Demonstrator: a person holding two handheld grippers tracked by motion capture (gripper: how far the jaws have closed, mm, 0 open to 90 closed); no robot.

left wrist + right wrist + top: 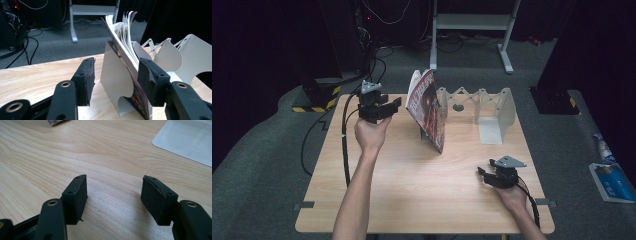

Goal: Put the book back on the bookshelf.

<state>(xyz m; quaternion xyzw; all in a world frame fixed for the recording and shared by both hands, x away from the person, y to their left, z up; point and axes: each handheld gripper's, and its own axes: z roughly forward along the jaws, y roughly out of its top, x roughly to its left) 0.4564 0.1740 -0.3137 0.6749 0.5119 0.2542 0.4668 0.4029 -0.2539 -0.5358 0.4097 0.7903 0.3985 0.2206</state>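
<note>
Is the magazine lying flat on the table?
No, the magazine stands up on its edge, leaning against a plate of the white rack on the table.

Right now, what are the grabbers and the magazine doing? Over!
Left gripper open, raised beside the magazine, not gripping. Right gripper open, low over the table. Magazine leans in white rack. Nothing in the way.

From above the near edge, the high view looks down the pale wooden table (412,185); the left gripper view faces the magazine (125,37) closely, the right gripper view skims that tabletop, shared by all.
</note>
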